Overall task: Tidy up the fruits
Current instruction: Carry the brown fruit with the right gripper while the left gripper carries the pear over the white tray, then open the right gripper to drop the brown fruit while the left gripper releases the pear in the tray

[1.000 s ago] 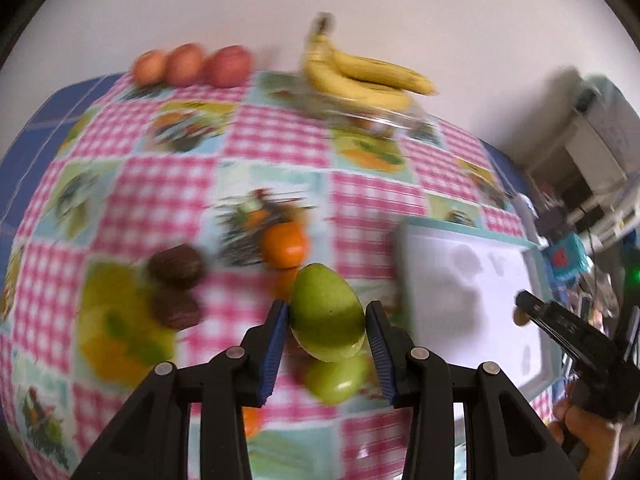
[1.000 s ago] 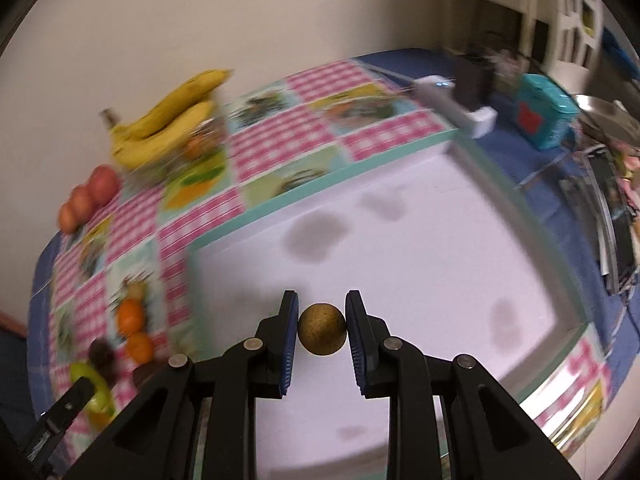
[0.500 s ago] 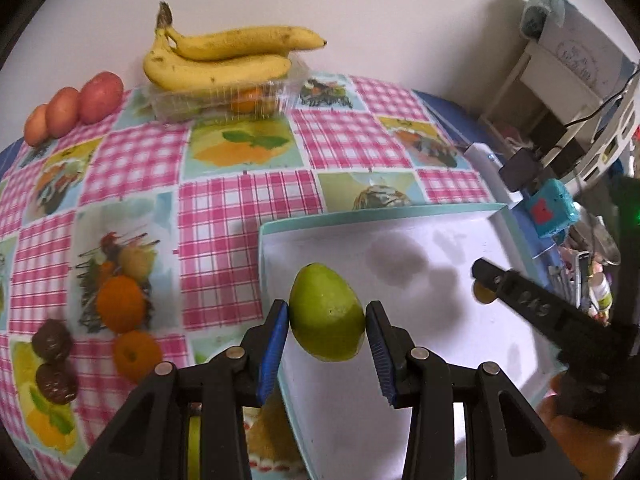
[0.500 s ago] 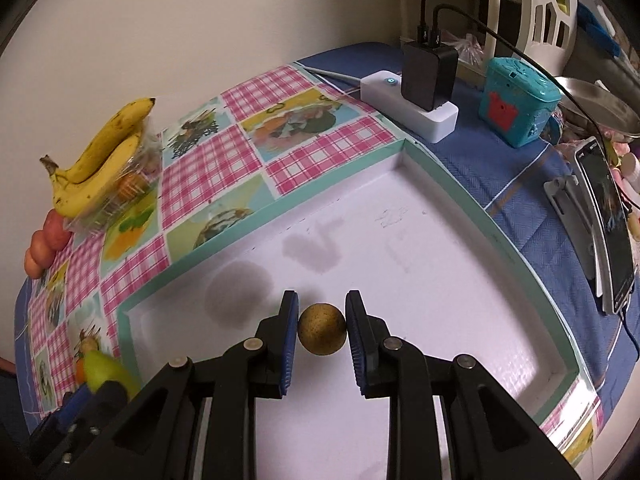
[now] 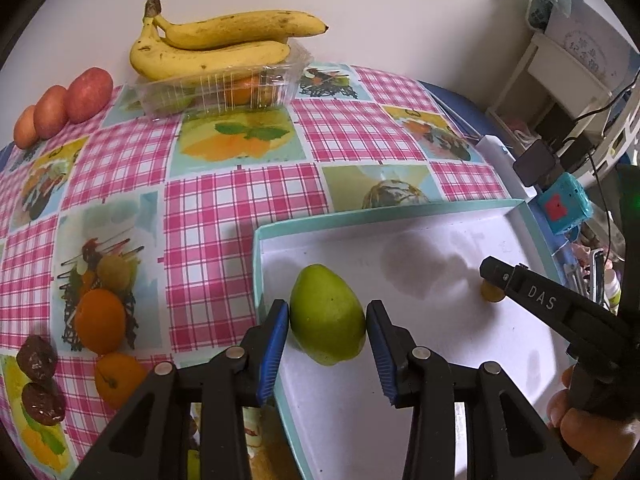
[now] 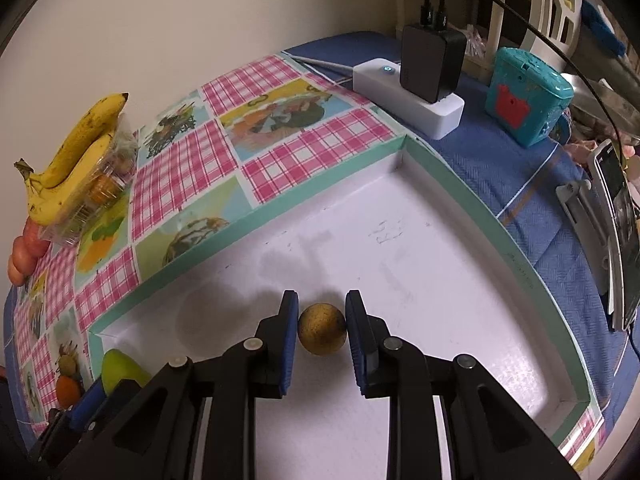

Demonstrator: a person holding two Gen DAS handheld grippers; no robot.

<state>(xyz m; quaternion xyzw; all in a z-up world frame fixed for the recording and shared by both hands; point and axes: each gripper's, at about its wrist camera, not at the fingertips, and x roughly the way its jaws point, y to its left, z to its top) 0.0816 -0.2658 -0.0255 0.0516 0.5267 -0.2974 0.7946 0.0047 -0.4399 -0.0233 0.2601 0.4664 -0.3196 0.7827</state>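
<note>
Entry: fruit sorting, placement stage.

Step in hand: both fruits are carried over the white tray (image 5: 400, 420), teal-rimmed, on the checked tabletop (image 5: 224, 208). By judgement, delivery is nearly complete and release is not yet made.

Left gripper (image 5: 327, 322): jaws partly open, blue pads pressed on either flank of a green mango (image 5: 326, 318). The mango sits over the tray's corner at 9 o'clock of the tray floor, low above it; whether it touches the floor cannot be told.

Right gripper (image 6: 322, 330): jaws at their narrowest, clamped on a small round brown fruit (image 6: 321, 329). The fruit is at or just above the tray floor near mid-tray, toward 3 o'clock from the mango in the left wrist view; contact cannot be told.

Next move, judged: lower each fruit until it rests, spread the jaws enough to clear, lift straight off. The round fruit may roll; the mango lies close to the rim.

Remaining stock, left wrist view: two oranges (image 5: 100, 320) and two dark fruits (image 5: 38, 360) at 8 to 9 o'clock; three red fruits (image 5: 64, 108) at 10 o'clock; bananas (image 5: 216, 48) on a clear punnet (image 5: 224, 88) at 11 o'clock.
</note>
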